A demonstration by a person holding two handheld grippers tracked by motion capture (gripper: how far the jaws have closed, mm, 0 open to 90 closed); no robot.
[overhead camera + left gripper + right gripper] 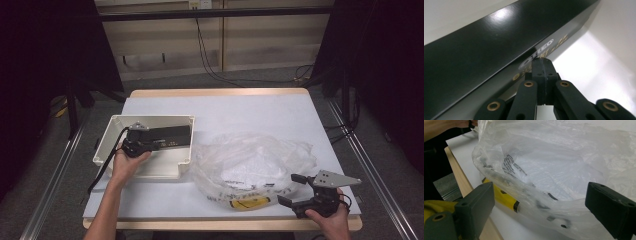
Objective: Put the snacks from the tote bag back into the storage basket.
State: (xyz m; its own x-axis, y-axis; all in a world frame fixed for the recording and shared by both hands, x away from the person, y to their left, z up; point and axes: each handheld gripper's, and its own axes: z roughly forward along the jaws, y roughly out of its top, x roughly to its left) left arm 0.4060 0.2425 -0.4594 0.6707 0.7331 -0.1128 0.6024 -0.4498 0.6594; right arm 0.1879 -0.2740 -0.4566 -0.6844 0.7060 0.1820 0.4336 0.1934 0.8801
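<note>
Our left tool, jaws together, rests against the black box inside the white bin at nine o'clock; our right tool gapes by the plastic bag.

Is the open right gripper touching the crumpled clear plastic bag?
Apart. In the right gripper view the right gripper stands open, the crumpled clear plastic bag lying beyond its pads, a visible gap on both sides.
</note>
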